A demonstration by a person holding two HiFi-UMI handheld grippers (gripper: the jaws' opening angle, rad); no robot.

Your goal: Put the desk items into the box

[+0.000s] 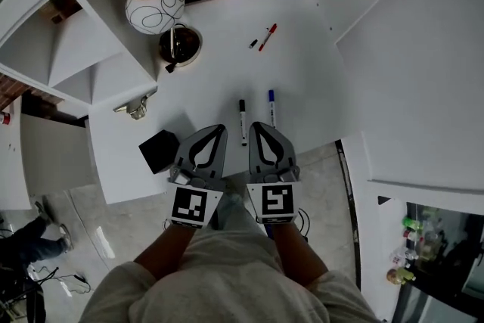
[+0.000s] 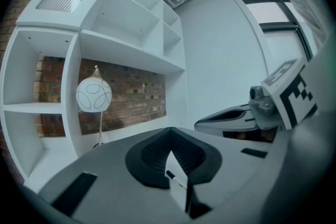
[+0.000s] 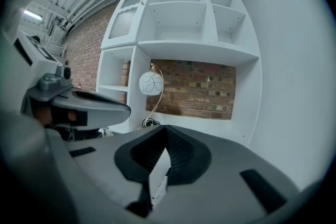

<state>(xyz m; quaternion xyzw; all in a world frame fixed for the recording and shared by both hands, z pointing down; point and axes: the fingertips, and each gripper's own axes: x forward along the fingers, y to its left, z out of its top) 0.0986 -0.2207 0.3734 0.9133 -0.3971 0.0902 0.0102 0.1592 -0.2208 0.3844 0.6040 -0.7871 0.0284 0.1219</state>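
On the white desk (image 1: 302, 79) a black marker (image 1: 242, 121) and a blue-capped marker (image 1: 271, 108) lie side by side just beyond my grippers. A red marker (image 1: 268, 37) and a small dark cap (image 1: 252, 44) lie farther back. The black box (image 1: 159, 150) sits at the desk's near left edge, beside my left gripper (image 1: 219, 128). That gripper is shut and holds nothing. My right gripper (image 1: 255, 126) is shut and empty too, its tip just left of the blue marker. Both hover side by side over the near edge. The black marker (image 2: 176, 178) shows below the left jaws.
A round white lamp (image 1: 154, 5) with its dark base (image 1: 179, 45) stands at the back left, and a small metal clip (image 1: 136, 108) lies left of the markers. White shelving (image 3: 178, 23) over a brick wall rises behind the desk. Tiled floor (image 1: 325, 178) lies below the near edge.
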